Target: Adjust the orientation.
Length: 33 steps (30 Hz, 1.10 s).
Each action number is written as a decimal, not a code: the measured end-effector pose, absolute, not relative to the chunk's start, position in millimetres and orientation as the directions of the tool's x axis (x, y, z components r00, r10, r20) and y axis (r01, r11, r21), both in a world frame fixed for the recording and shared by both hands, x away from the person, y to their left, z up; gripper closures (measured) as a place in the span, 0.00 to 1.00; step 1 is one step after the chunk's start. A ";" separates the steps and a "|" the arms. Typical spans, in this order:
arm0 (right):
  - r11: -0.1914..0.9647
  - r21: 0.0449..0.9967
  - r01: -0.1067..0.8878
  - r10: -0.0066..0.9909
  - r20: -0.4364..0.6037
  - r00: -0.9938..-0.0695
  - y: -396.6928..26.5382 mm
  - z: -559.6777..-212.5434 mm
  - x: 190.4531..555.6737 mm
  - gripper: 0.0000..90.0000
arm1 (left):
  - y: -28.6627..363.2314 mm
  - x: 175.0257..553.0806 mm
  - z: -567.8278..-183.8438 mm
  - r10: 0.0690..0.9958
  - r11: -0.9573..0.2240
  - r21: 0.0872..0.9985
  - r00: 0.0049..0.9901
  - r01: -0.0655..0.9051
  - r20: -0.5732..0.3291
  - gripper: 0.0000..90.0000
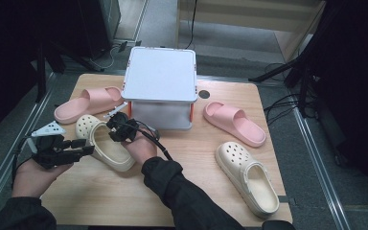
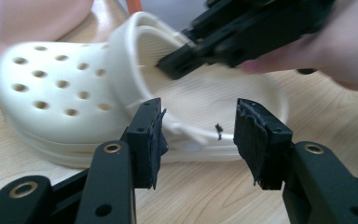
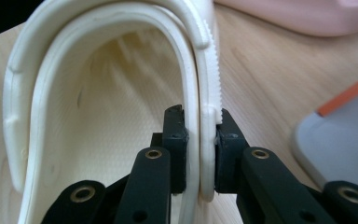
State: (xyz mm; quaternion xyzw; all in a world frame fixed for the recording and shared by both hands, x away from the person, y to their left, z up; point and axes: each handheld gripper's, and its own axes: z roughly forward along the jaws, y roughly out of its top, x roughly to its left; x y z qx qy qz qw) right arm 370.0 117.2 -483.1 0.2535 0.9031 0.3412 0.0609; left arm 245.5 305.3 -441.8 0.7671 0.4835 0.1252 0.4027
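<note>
Wooden table (image 1: 211, 158), cream clog (image 1: 106, 143) rim clamped in right gripper (image 3: 201, 135)

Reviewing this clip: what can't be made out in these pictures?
- High view: the right gripper's fingers hide their contact with the cream perforated foam clog.
- Right gripper view: clog's toe cut off by the top edge.
- Left gripper view: pink foam slide sandal cropped, blurred.

No lettering, label, brand mark or number can be read on anything in these views, on the table or around it.
</note>
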 end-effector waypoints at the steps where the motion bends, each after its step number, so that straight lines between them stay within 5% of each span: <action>1: 0.638 0.651 0.410 0.498 0.057 -0.865 112.9 -479.5 368.6 0.88 | 305.2 244.8 -440.6 0.842 -0.208 0.742 0.502 0.637 -0.196 0.58; 33: 0.456 0.733 0.504 0.630 0.134 -0.765 -56.5 -462.5 310.5 0.88 | 250.5 261.7 -455.7 0.765 -0.309 0.719 0.612 0.623 -0.201 0.64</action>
